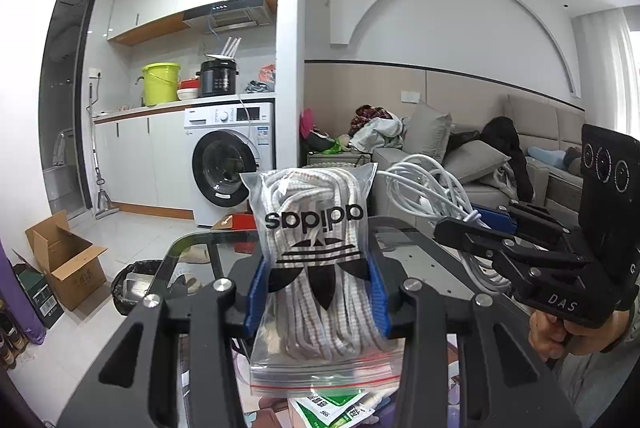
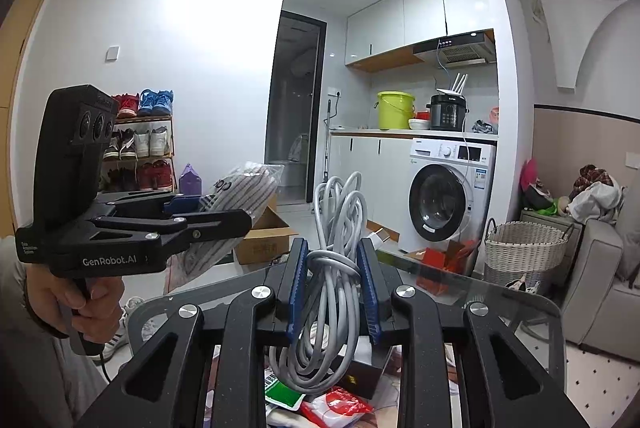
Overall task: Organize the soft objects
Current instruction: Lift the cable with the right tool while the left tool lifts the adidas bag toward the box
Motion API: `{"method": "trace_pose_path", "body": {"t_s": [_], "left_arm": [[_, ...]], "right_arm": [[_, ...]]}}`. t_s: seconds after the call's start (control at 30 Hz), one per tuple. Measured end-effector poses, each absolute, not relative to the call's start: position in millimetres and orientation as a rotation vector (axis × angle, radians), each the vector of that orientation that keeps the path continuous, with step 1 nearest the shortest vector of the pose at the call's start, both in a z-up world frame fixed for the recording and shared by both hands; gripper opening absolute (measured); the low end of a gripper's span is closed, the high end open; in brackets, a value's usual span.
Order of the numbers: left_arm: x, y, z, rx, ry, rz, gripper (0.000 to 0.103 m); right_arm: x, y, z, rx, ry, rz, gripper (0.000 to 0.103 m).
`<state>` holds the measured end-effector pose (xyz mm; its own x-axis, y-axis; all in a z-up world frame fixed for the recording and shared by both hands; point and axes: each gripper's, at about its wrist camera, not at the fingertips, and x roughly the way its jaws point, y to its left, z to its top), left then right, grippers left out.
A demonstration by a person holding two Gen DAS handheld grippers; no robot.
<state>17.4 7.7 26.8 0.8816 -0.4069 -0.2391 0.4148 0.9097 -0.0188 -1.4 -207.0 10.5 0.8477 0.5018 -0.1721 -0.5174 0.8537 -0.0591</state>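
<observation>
Two grippers are each clenched on something soft, both lifted above a glass table (image 2: 520,304). The left gripper (image 1: 316,292) pinches a clear zip bag (image 1: 320,268) of white laces between its blue pads; the bag hangs upside down to the left wrist camera, so its black "adidas" wordmark and trefoil logo read inverted, and a red zip line runs along its lower edge. In the right wrist view the same bag (image 2: 240,204) shows side-on in the left gripper (image 2: 224,216), whose body reads "GenRobot.AI" with small print above it, and a hand (image 2: 80,296) grips the handle. The right gripper (image 2: 332,288) is closed on a coiled grey cable (image 2: 336,268), loops rising above the pads and sagging below them, a white plug end sticking out to the right. From the left wrist view the right gripper (image 1: 480,224) carries the letters "DAS", and the cable (image 1: 432,188) sticks out of it to the left. Under the held things lie packets, one green and white with print too small to read (image 1: 332,408), one red (image 2: 340,404). Behind stand a washer (image 2: 448,196), a lime bucket (image 2: 394,110), a black cooker (image 2: 446,112), a wicker basket (image 2: 524,252) and a cardboard box (image 1: 64,260) with unreadable print.
</observation>
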Motion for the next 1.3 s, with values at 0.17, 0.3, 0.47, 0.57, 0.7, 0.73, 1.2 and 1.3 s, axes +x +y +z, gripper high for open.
{"method": "trace_pose_path", "body": {"t_s": [0.17, 0.3, 0.47, 0.57, 0.7, 0.73, 1.2, 1.3], "left_arm": [[18, 4, 29, 0.037, 0.254, -0.432, 0.041], [26, 4, 29, 0.023, 0.266, -0.43, 0.041], [41, -1, 29, 0.014, 0.283, -0.412, 0.041], [54, -1, 28, 0.008, 0.288, -0.384, 0.041], [71, 1, 29, 0.008, 0.28, -0.356, 0.041], [77, 2, 29, 0.001, 0.285, -0.35, 0.041], [111, 0, 18, -0.043, 0.346, -0.31, 0.041], [114, 3, 16, -0.056, 0.369, -0.312, 0.041]], "right_arm": [[4, -207, 10, -0.103, 0.157, 0.539, 0.025], [13, -201, 10, -0.11, 0.159, 0.54, 0.025], [34, -190, 12, -0.106, 0.165, 0.528, 0.025], [51, -183, 14, -0.096, 0.167, 0.514, 0.025], [70, -170, 11, -0.109, 0.164, 0.509, 0.025], [76, -166, 11, -0.113, 0.165, 0.508, 0.025], [122, -146, 6, -0.108, 0.24, 0.495, 0.025], [136, -147, -1, -0.105, 0.293, 0.472, 0.025]]}}
